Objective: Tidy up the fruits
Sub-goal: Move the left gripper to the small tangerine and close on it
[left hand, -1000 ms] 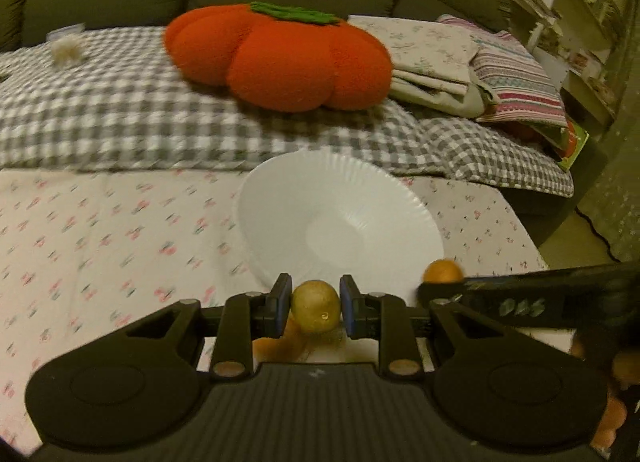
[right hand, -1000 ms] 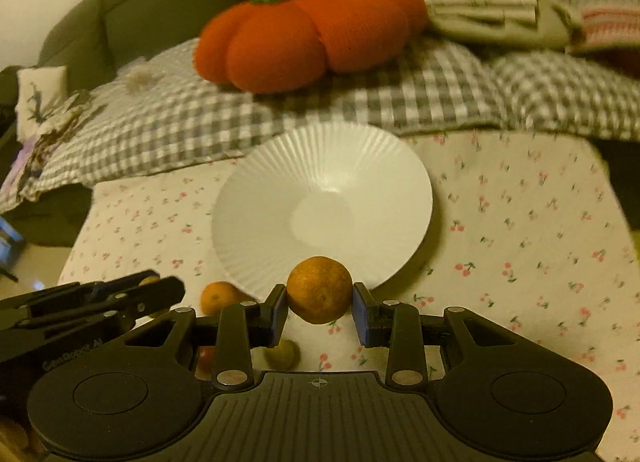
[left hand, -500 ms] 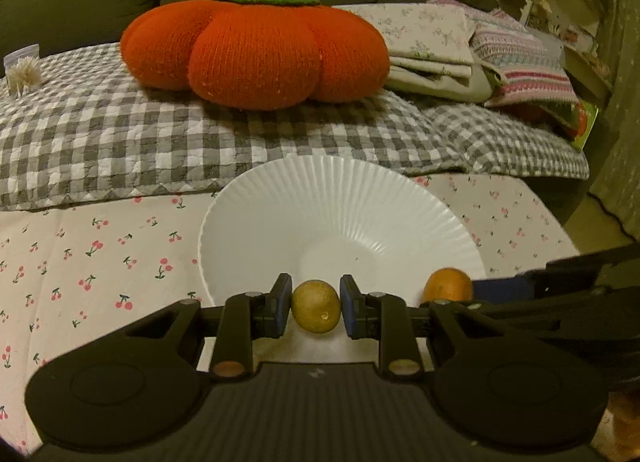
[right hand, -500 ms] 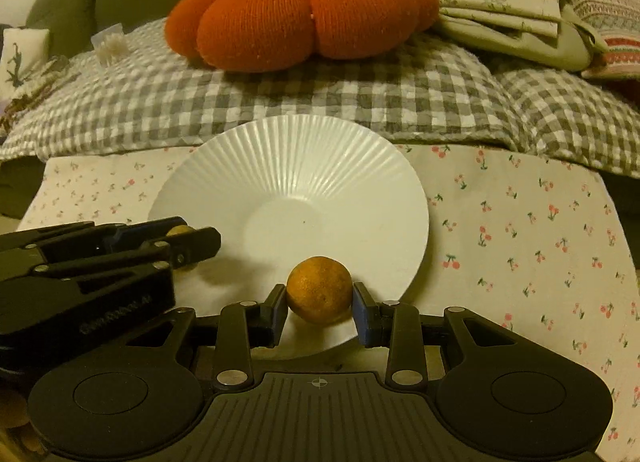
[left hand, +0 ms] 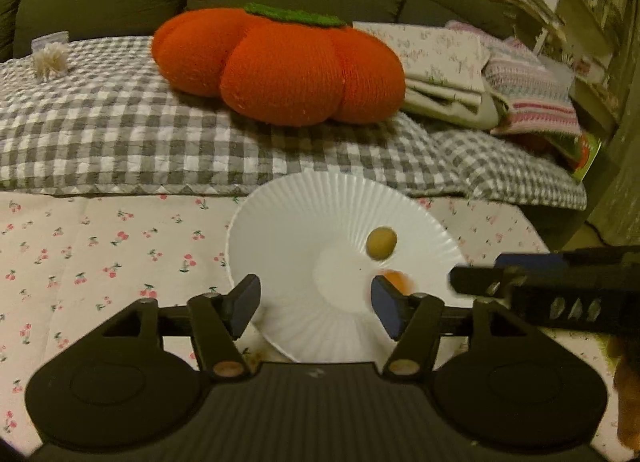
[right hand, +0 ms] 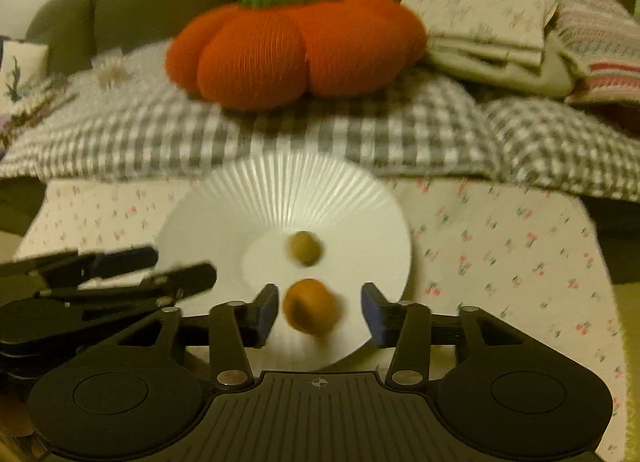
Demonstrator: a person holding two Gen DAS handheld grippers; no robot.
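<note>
Both drops just went off. 0.5 s back we had the yellow-green fruit pinched in the left gripper [left hand: 314, 308] and the orange fruit in the right gripper [right hand: 318, 314]; now both sets of jaws are opening and nothing is pressed between the pads.

- Yellow-green fruit [left hand: 382, 243]: lying in the white plate [left hand: 280, 214], just off the plate's centre toward its far right side, clear of the left fingers, which stand wide with only plate between them.
- Orange fruit [right hand: 310, 310]: on the plate's near side, between the right fingers but touching neither. It's blurred, so we read it as falling or rolling, not settled.

That makes 2 fruits on the plate. Our read: this cycle's place step is done. Risk: the orange rolling down into the yellow-green one or toward the plate's near rim. Next we'd back both grippers off the plate and go for remaining fruit.
</note>
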